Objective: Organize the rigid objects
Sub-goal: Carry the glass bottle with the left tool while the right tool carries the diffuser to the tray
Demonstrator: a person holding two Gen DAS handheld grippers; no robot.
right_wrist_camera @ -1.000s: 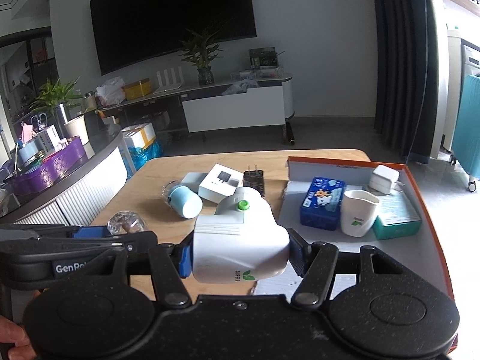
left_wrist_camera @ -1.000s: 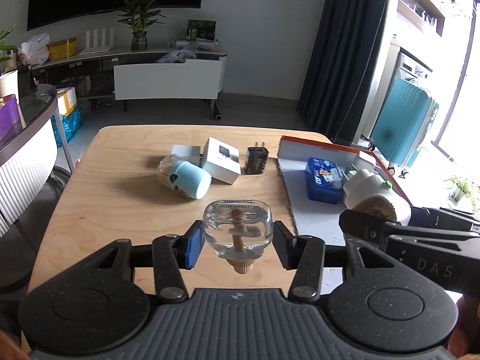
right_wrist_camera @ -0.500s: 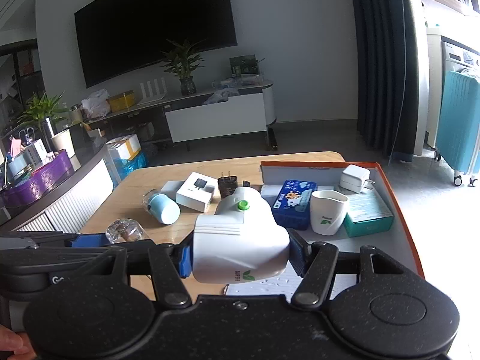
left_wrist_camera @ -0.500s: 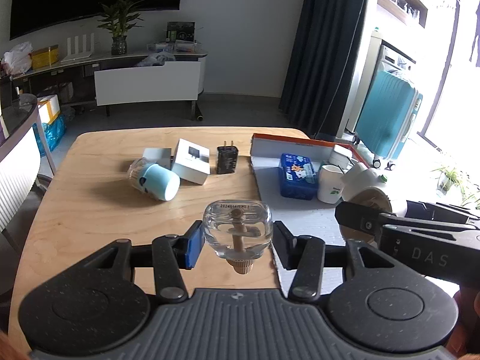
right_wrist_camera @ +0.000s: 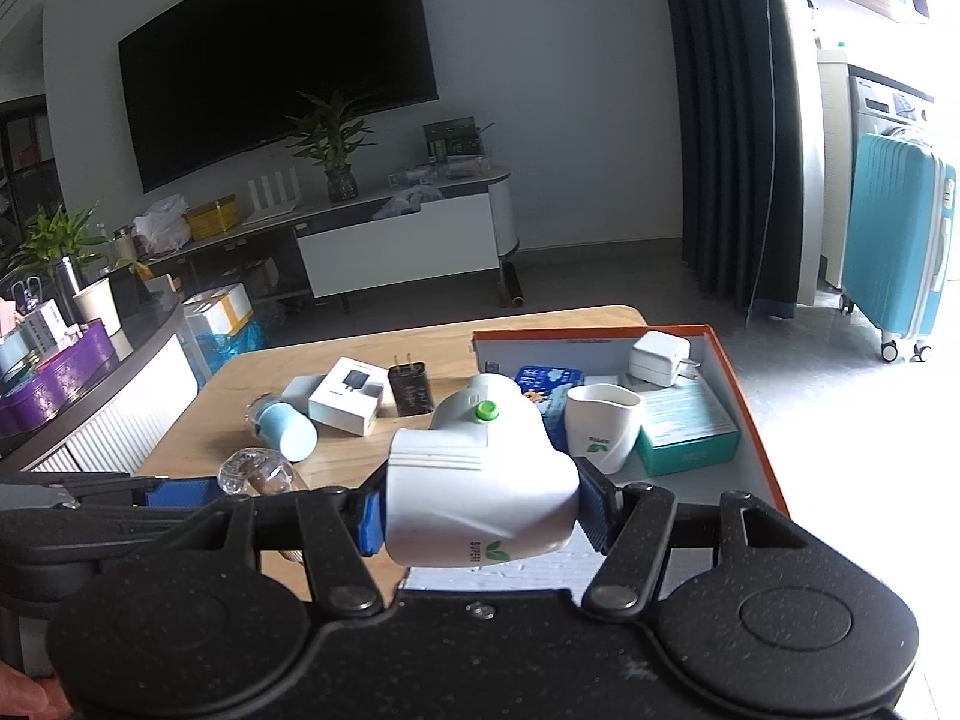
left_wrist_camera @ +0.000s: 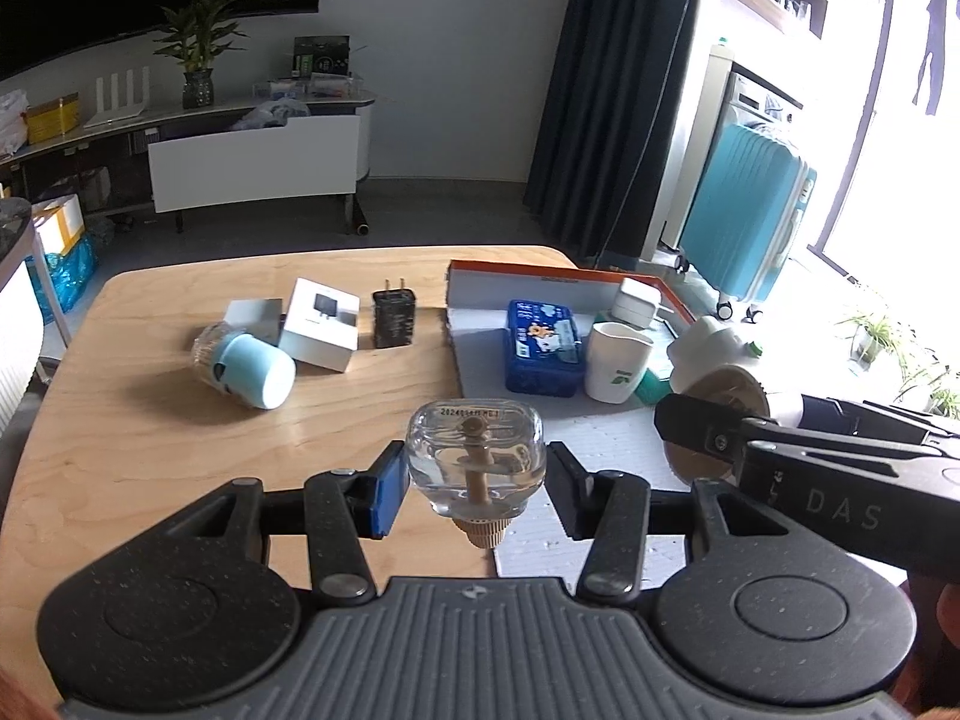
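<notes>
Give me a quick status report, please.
Left gripper shut on glass bottle. Right gripper shut on white device. Orange-rimmed tray ahead, partly filled.

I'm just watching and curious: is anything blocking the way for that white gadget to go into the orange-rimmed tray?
Partly. The white gadget, clamped in the right gripper, hangs at the tray's near end. Bare floor lies just below and ahead; farther in, the white cup, blue tin and teal box fill the space.

— What colours sit in the tray?
— Orange rim, grey floor; a blue box, a white cup with a green leaf, a teal box.
— On the table?
— Pale wood, a black charger, a light-blue cylinder.
</notes>
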